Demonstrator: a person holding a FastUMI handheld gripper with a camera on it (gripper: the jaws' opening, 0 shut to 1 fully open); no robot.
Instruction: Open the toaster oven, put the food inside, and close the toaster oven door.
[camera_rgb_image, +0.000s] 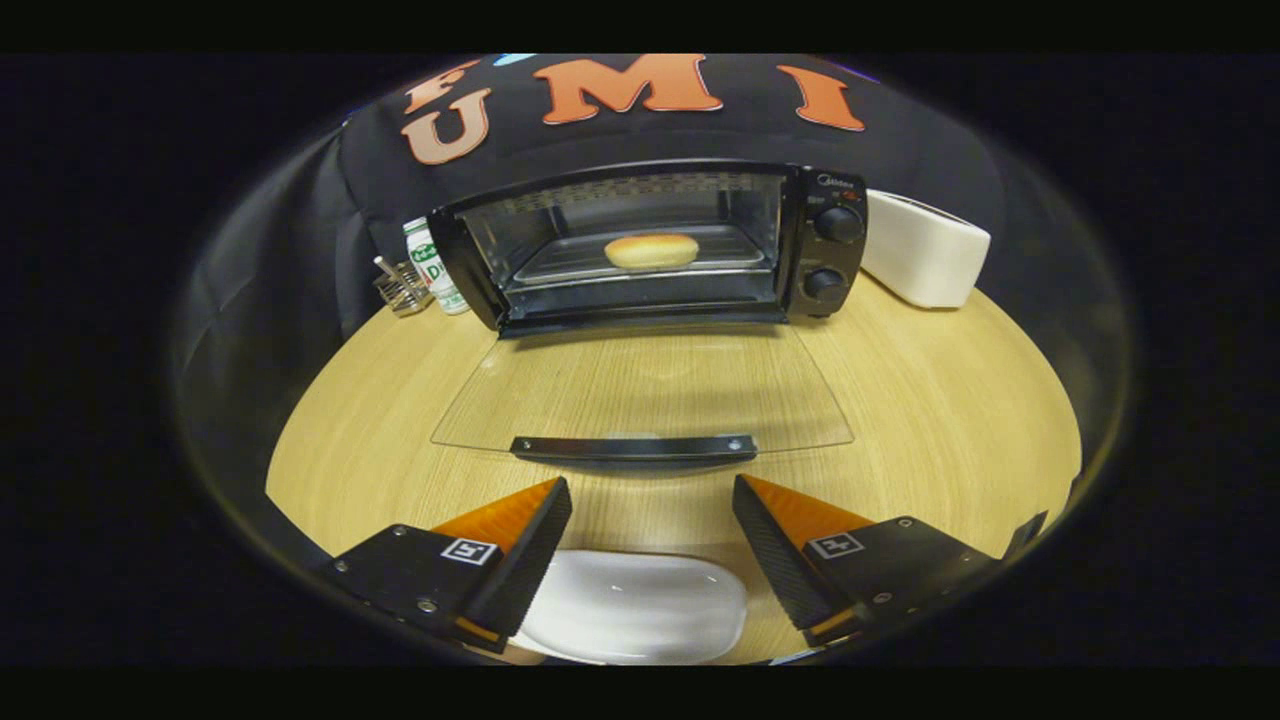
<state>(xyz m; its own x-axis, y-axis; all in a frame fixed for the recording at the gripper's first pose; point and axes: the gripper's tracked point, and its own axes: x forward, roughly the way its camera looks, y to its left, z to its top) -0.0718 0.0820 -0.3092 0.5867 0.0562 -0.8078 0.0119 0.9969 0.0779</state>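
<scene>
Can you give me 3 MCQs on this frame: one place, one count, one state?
1. Where is the bun?
A. on the white plate
B. on the tray inside the toaster oven
C. between the fingers

2. How many knobs on the oven's panel?
A. one
B. two
C. four

3. State of the oven door?
A. shut
B. half raised
C. folded down flat over the table

Key: B, the bun lies on the tray behind the open front; B, two black knobs stand one above the other; C, the glass door lies flat, its handle just ahead of the open hand-held gripper, with the white plate below its fingers.
</scene>
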